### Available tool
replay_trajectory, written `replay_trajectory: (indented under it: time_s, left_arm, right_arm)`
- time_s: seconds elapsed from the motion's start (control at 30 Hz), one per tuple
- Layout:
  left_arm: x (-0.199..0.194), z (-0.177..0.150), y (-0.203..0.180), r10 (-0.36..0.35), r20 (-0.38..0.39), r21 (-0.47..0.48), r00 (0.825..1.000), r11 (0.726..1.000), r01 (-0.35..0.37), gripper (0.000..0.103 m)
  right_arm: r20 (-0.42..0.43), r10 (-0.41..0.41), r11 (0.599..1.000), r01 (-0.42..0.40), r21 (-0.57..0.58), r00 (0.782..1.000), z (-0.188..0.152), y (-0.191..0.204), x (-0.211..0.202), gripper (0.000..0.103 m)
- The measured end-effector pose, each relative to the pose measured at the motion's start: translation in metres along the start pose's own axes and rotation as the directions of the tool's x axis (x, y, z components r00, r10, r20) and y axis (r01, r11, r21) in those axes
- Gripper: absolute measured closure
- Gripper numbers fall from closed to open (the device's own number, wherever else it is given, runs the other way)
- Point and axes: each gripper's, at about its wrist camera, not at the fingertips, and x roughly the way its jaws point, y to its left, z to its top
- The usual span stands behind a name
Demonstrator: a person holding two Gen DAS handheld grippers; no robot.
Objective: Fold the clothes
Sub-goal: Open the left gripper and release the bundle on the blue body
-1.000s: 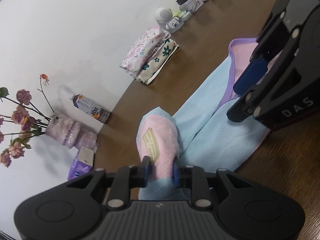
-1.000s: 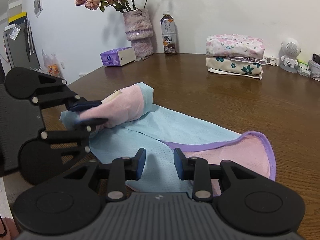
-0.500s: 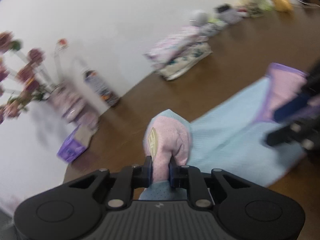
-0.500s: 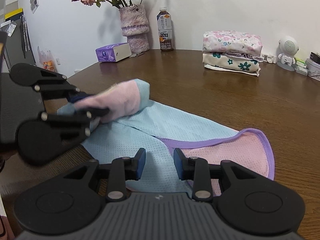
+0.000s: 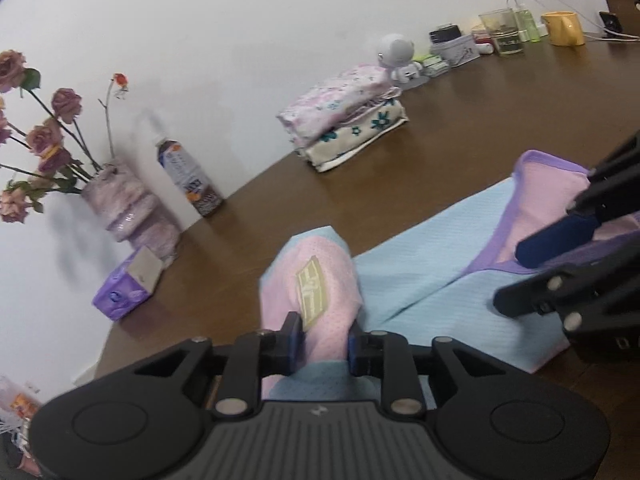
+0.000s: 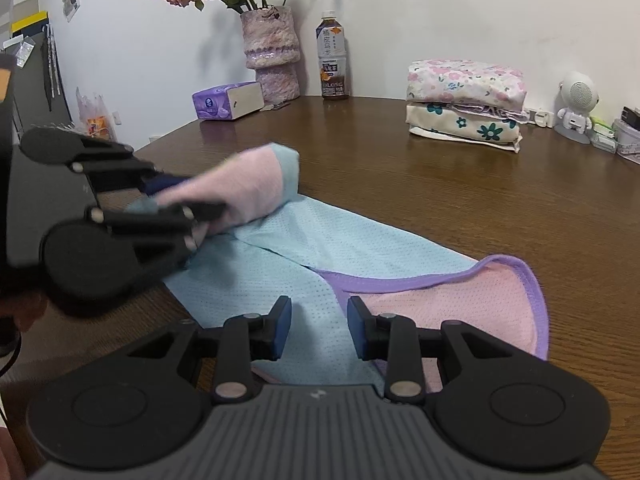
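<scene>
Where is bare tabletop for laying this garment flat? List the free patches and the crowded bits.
Bare wood lies between the blue-and-pink garment and the stack of folded clothes, and between the tissue box and the garment. Crowded: the wall edge beyond the small white robot figure, with cups and boxes.

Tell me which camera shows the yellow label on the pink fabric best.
The left wrist view: the label faces it, just above the left gripper. In the right wrist view the label cannot be made out on the bunched fabric.
</scene>
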Motion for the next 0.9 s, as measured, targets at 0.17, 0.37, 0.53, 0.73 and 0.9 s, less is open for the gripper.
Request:
replay_trajectory:
  time_s: [0.17, 0.37, 0.53, 0.73, 0.9]
  left_arm:
    - [-0.009, -0.003, -0.001, -0.089, 0.021, 0.003, 0.996, 0.996, 0.089, 0.056]
    - [-0.047, -0.01, 0.03, -0.19, 0.132, -0.083, 0.973, 0.976, 0.202, 0.046]
    - [-0.043, -0.014, 0.057, -0.197, 0.151, -0.177, 0.969, 0.959, 0.222, 0.049]
    - [-0.029, -0.024, 0.06, -0.24, 0.133, -0.19, 0.962, 0.946, 0.262, 0.054]
    - [-0.022, -0.034, 0.065, -0.267, 0.125, -0.202, 0.955, 0.936, 0.288, 0.049]
  right_arm:
    - [-0.002, -0.027, 1.0, 0.027, 0.014, 1.0, -0.001, -0.006, -0.003, 0.071]
    - [-0.003, -0.042, 0.999, 0.042, 0.028, 0.999, -0.003, -0.007, -0.007, 0.071]
    - [0.005, -0.047, 0.997, 0.047, 0.058, 0.999, -0.006, -0.006, -0.013, 0.071]
    - [0.001, -0.071, 0.995, 0.07, 0.075, 0.998, -0.01, 0.002, -0.015, 0.071]
    - [-0.002, -0.086, 0.993, 0.086, 0.086, 0.996, -0.013, 0.008, -0.017, 0.071]
